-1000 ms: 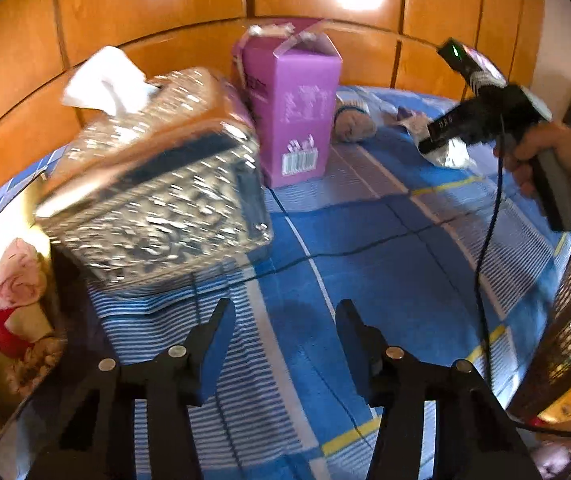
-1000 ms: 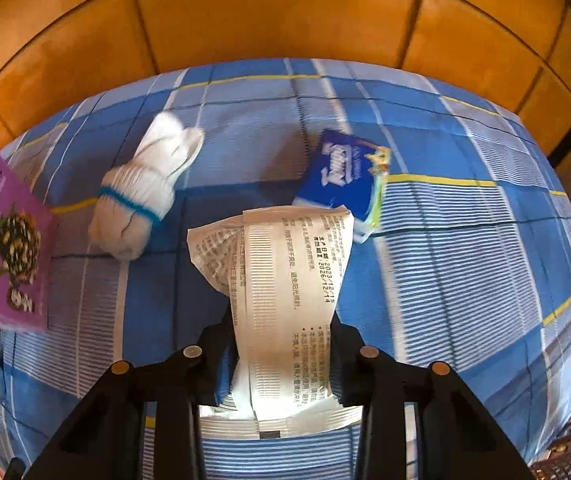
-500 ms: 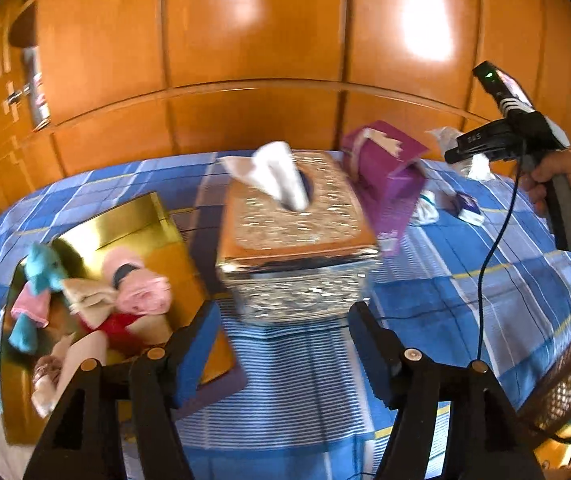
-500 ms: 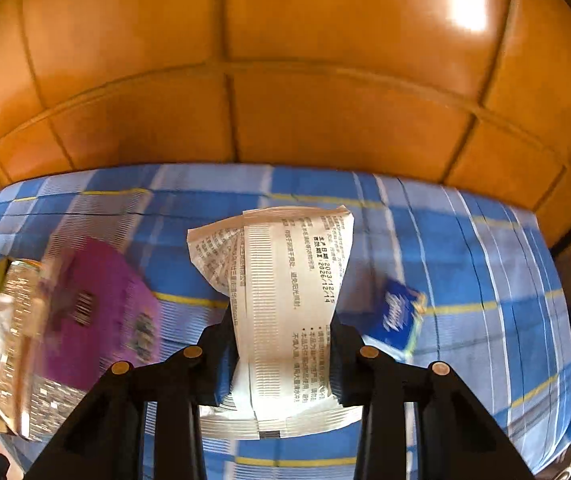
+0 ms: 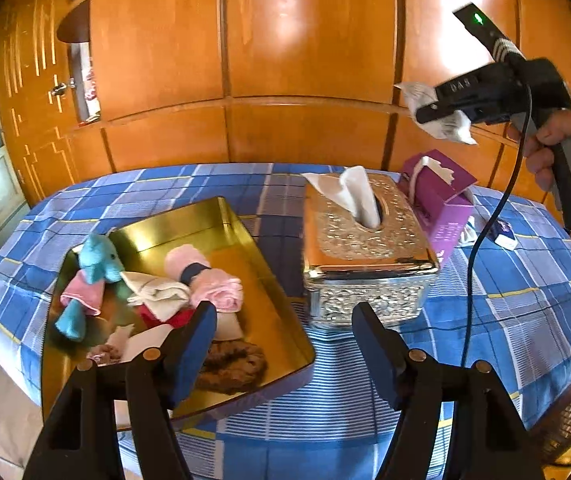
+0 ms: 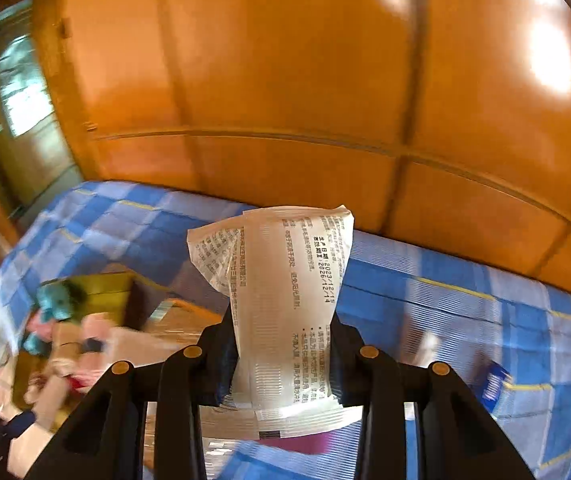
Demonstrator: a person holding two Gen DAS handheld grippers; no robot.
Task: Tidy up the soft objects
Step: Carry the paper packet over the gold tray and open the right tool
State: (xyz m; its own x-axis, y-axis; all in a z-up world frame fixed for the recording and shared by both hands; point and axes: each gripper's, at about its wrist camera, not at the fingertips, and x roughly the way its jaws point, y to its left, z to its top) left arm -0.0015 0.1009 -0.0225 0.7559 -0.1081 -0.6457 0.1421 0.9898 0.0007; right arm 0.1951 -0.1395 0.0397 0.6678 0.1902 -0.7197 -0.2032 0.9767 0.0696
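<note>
My right gripper [image 6: 281, 344] is shut on a white printed tissue packet [image 6: 285, 288] and holds it high in the air; it shows in the left wrist view [image 5: 441, 114] above the purple box. My left gripper [image 5: 285, 344] is open and empty, low over the near table. A gold tray [image 5: 269, 312] on the left holds a teal plush toy [image 5: 99, 258], a pink rolled towel [image 5: 209, 280], a white cloth [image 5: 157, 290] and a brown scrunchie [image 5: 233, 364]. A small blue tissue pack [image 5: 503, 232] and a white rolled sock [image 5: 468, 234] lie at the far right.
A silver embossed tissue box [image 5: 359, 248] stands mid-table beside the tray. An open purple carton [image 5: 439, 204] stands behind it. A black cable [image 5: 481, 240] hangs from the right gripper. Orange wooden cabinets [image 5: 305, 60] back the blue checked tablecloth [image 5: 525, 320].
My right gripper has lifted the tissue packet off the table and swung left toward the tray. My left gripper has pulled back and up, bringing the tray into view.
</note>
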